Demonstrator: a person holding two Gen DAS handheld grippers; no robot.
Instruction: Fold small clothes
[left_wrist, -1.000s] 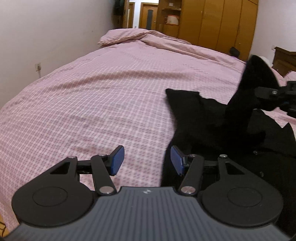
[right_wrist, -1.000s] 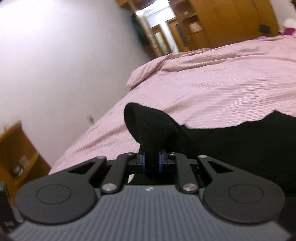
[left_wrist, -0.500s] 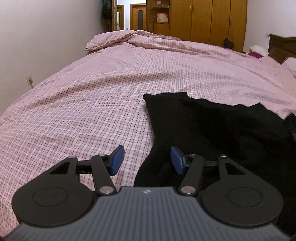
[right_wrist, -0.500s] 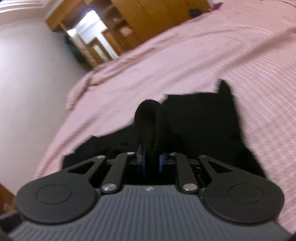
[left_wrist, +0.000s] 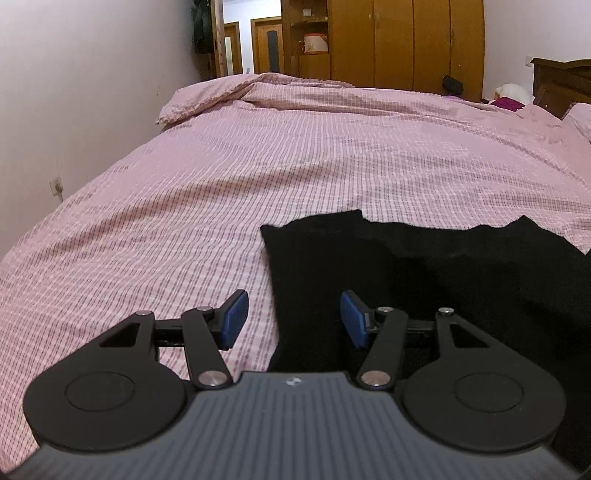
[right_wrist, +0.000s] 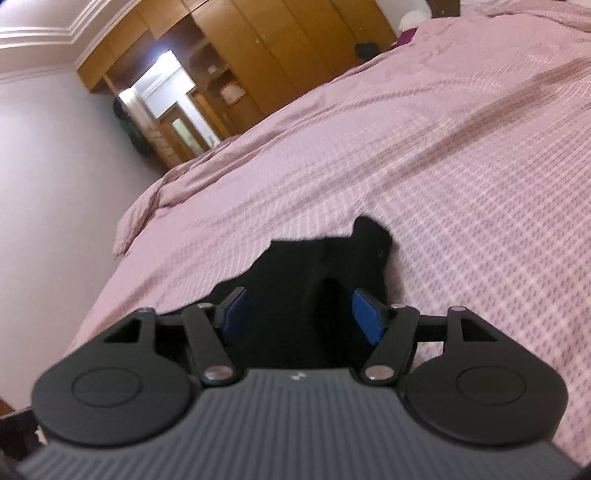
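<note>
The right gripper (right_wrist: 297, 314) has just been opening; the soft black garment (right_wrist: 317, 266) lies between its parted jaws, unpinched. The left gripper (left_wrist: 293, 319) gapes over the garment's left edge, holding nothing. Only its view shows the checked pink bedspread (left_wrist: 258, 166) stretching to the wooden wardrobe (left_wrist: 410, 40).

The room is dimly and evenly lit with a pinkish cast, and the brightest spot is the doorway (right_wrist: 162, 92) in the right wrist view, which glares almost white. The left wrist view is sharp, though the fisheye bends the wall (left_wrist: 74, 110) and the bedspread (left_wrist: 258, 166) toward the edges. The right wrist view is tilted and smeared with motion blur, strongest on the wardrobe (right_wrist: 295, 48), while the black garment (right_wrist: 314, 266) is so dark in both views that its folds barely show and its shadow is faint.
</note>
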